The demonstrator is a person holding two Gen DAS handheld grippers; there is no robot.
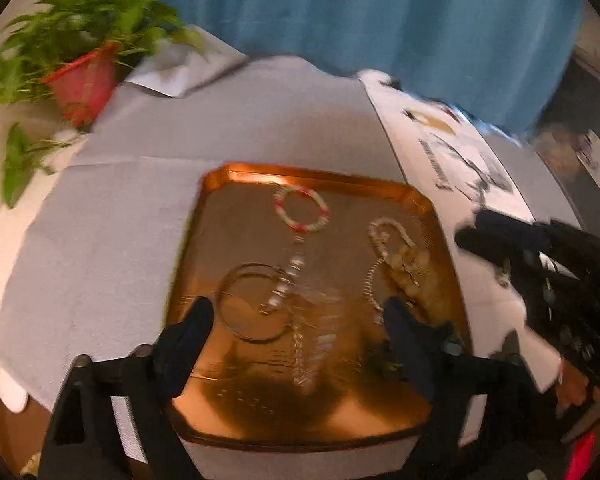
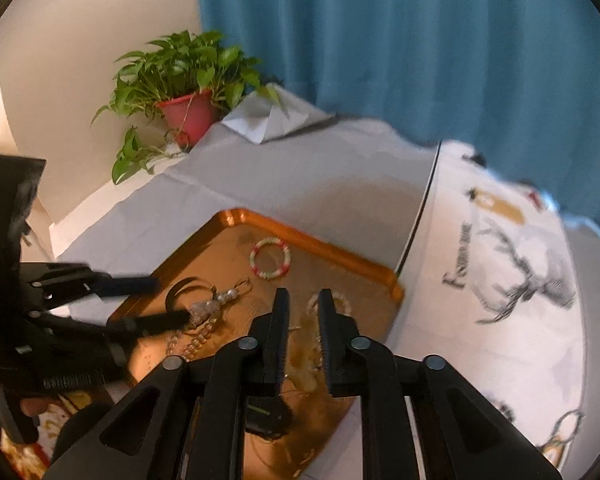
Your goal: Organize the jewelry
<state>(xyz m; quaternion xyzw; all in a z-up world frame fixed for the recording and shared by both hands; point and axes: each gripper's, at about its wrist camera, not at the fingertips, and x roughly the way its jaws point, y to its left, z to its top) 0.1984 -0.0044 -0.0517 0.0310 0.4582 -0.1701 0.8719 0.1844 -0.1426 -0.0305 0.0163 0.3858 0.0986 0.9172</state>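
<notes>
A copper tray (image 1: 236, 174) on a grey cloth holds jewelry: a red-and-white beaded bracelet (image 1: 301, 208), a thin metal hoop (image 1: 252, 302), a pearl chain (image 1: 290, 280) and a gold-and-pearl pile (image 1: 400, 260). My left gripper (image 1: 296, 312) is open above the tray's near half, its fingers on either side of the hoop and chain. It also shows in the right wrist view (image 2: 168, 300). My right gripper (image 2: 304, 296) hovers over the tray (image 2: 340, 256) with jaws a small gap apart and nothing between them. The bracelet (image 2: 270, 258) lies beyond it.
A potted plant in a red pot (image 2: 188, 114) stands at the far left corner by the wall. A blue curtain (image 2: 400, 40) hangs behind. A white cloth with a deer print (image 2: 520, 280) lies right of the tray. Folded grey paper (image 2: 268, 120) lies near the plant.
</notes>
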